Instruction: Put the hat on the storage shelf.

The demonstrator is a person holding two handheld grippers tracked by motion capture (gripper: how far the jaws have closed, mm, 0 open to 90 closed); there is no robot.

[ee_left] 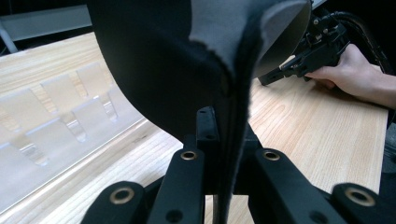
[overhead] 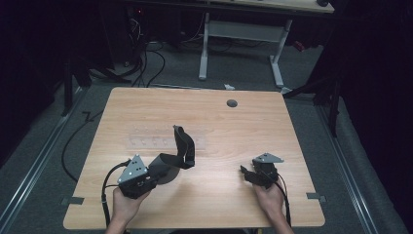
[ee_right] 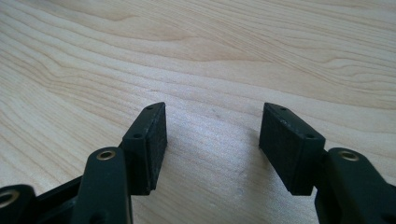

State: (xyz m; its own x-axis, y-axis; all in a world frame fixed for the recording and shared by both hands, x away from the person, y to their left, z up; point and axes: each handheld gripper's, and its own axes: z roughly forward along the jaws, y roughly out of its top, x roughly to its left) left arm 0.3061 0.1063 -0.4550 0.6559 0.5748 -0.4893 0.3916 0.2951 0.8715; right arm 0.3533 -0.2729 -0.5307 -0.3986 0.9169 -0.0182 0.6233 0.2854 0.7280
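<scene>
Wood-grain table (overhead: 204,117) on grey carpet: left tool (overhead: 146,178) pinches a black strap (overhead: 182,146); right tool (overhead: 251,175) gapes, empty.

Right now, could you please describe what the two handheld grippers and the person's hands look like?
Both the left gripper and the right gripper are black with linked jaw arms on brass-coloured pivots, a grey three-cornered plate on top and a trailing black cable. The right gripper's pads are flat and finely ribbed. The hands are bare, ungloved.
</scene>
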